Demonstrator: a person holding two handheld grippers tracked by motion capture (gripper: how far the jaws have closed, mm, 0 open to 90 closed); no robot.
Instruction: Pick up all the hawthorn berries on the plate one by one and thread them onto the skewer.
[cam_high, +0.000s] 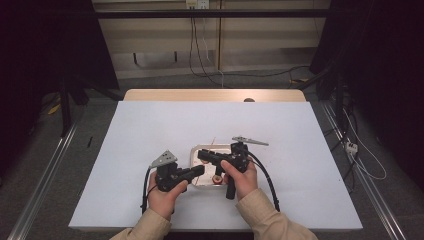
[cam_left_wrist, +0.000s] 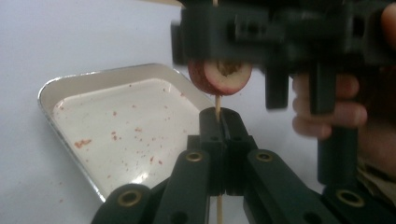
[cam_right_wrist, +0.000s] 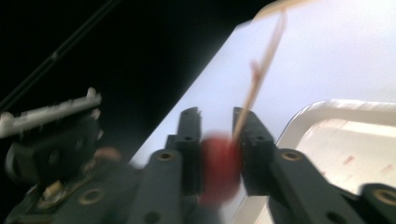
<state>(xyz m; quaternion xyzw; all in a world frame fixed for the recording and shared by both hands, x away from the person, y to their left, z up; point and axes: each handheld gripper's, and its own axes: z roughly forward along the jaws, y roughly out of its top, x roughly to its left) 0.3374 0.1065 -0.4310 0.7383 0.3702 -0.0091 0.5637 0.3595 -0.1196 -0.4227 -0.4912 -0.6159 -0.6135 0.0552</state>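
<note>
Threading is under way at mid-frame above the tray (cam_left_wrist: 70, 86): the left gripper (cam_left_wrist: 218, 122) has its jaws pinching the skewer (cam_left_wrist: 217, 103), the right gripper (cam_right_wrist: 217, 135) pinches the red fruit piece (cam_left_wrist: 220, 77) on it, which next needs sliding straight along the stick.

The skewer (cam_right_wrist: 261, 60) and red fruit piece (cam_right_wrist: 218, 168) are motion-blurred.

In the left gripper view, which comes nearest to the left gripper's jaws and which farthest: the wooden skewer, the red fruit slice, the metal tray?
1. Wooden skewer: clamped between the left gripper jaws.
2. Red fruit slice: threaded on the skewer just above, held by the right gripper.
3. Metal tray: on the table, left and beyond.
</note>
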